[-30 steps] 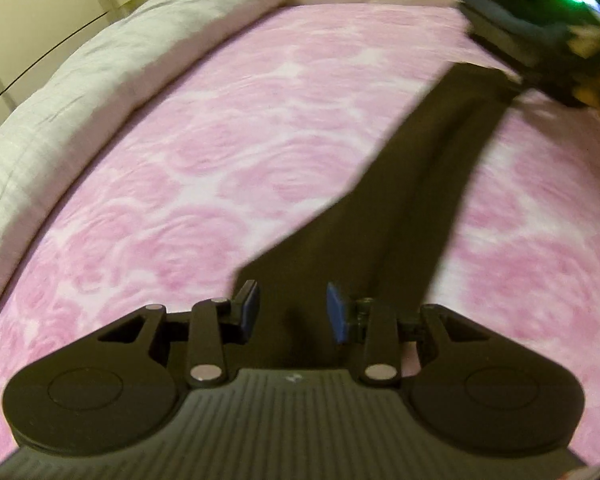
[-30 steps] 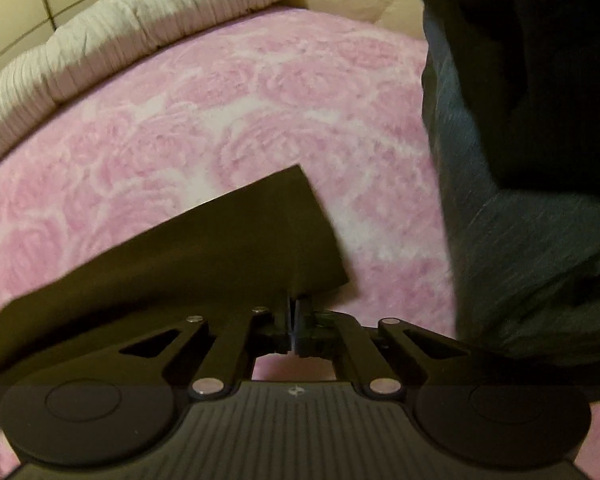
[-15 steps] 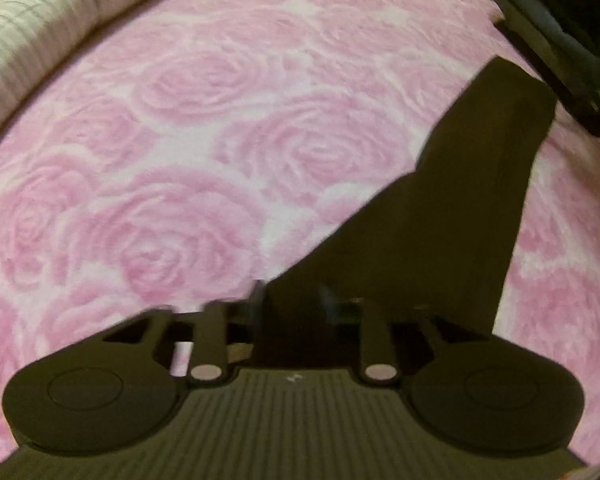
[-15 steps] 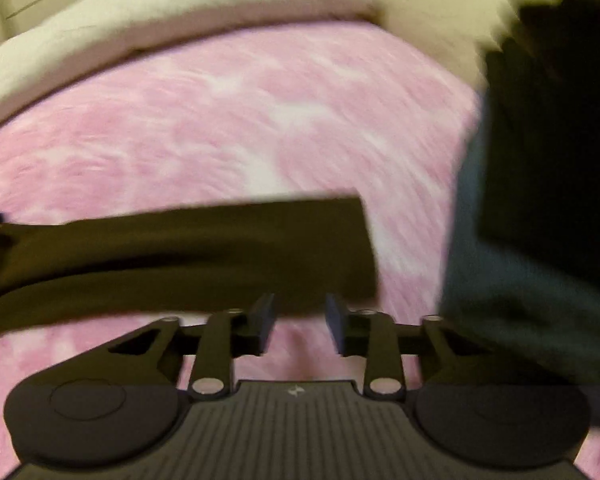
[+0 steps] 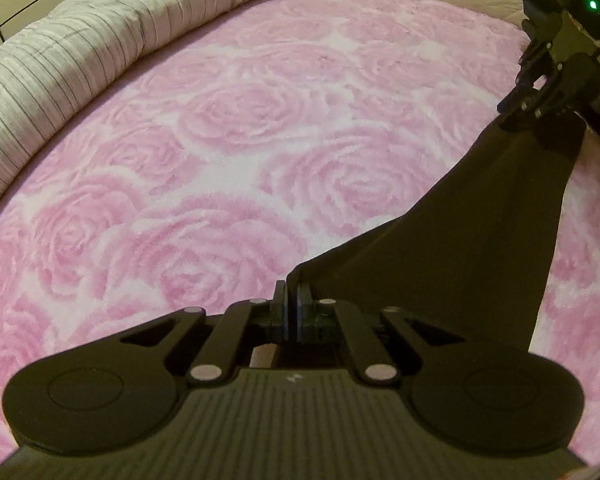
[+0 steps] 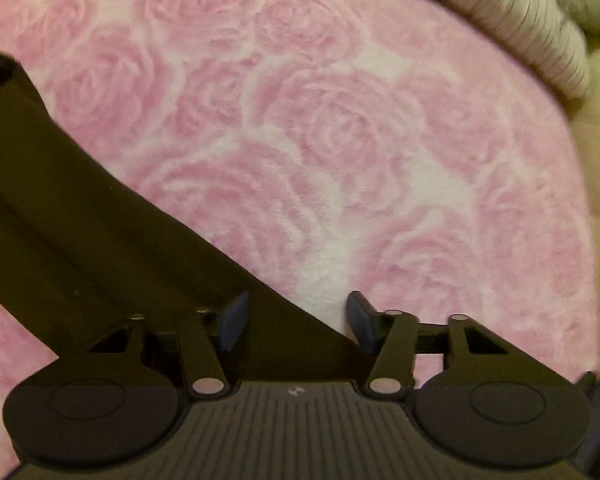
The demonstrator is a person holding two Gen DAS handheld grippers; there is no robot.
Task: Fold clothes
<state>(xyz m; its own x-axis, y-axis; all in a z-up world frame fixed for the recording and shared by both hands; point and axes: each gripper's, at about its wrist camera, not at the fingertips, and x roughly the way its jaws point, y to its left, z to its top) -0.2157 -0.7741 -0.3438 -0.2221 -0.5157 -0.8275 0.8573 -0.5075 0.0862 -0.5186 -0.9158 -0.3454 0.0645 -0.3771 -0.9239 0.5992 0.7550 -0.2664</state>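
Since a second ago the left gripper [image 5: 291, 304] has pinched one corner of the dark garment [image 5: 472, 236], while the right gripper [image 6: 296, 320] has let go and stands spread over its other end. One garment, long, plain and dark, lies stretched on the pink rose blanket [image 5: 228, 152], well apart from the one striped grey pillow [image 5: 84, 52] along the blanket's far edge.

text: none readable | labels: none | numbers: none | views: both wrist cameras

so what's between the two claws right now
In the left wrist view, the dark garment stretches from the shut left claw to the right claw, lying over the pink rose blanket.
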